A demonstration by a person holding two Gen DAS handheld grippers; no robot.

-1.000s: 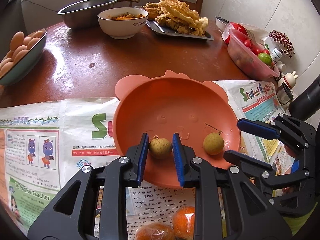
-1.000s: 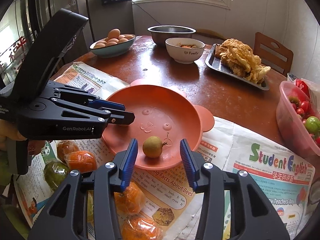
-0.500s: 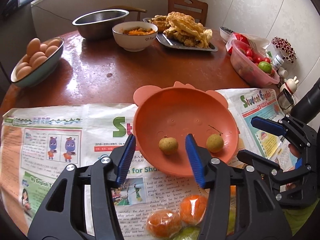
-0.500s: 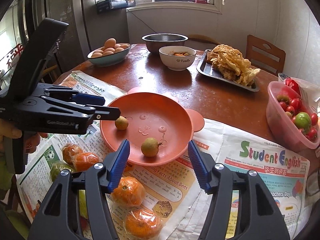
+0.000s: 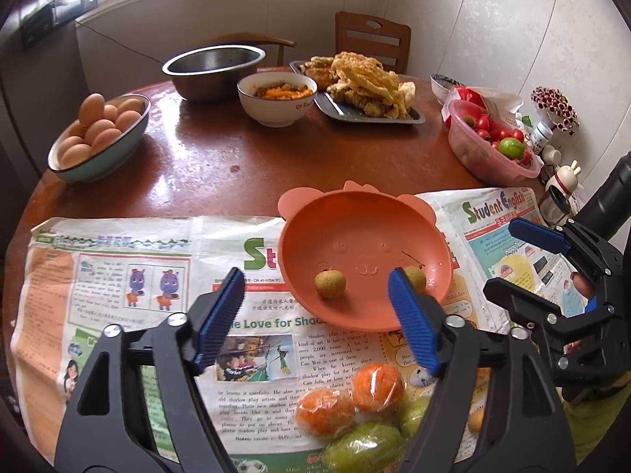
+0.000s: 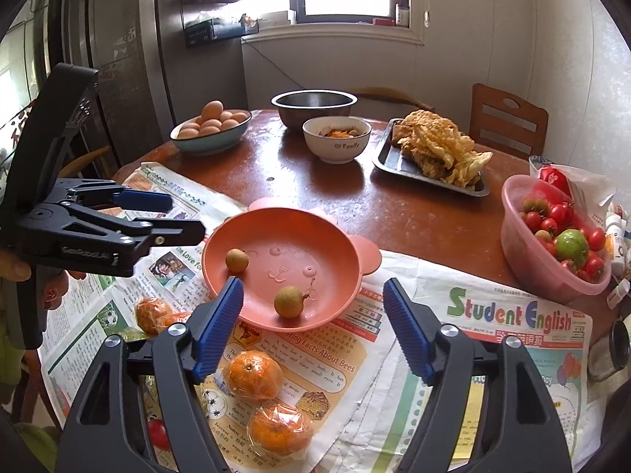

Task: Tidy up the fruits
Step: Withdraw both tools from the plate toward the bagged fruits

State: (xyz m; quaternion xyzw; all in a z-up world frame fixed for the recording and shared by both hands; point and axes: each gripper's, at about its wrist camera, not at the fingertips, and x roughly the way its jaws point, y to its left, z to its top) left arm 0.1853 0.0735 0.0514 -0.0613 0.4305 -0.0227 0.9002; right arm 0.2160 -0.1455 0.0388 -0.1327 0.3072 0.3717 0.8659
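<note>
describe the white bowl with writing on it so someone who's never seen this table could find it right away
On the round wooden table, look past the newspaper to the far side. The white bowl stands just in front of the empty steel bowl, between the bowl of eggs and the tray of fried food. It alone is white, holding orange food.

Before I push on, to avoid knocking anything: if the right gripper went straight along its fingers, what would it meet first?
Probably the orange bowl, at its near rim, close to the small brown fruit inside. The right gripper is open, jaws just widened, nothing between them. Depth is hard to judge.
</note>
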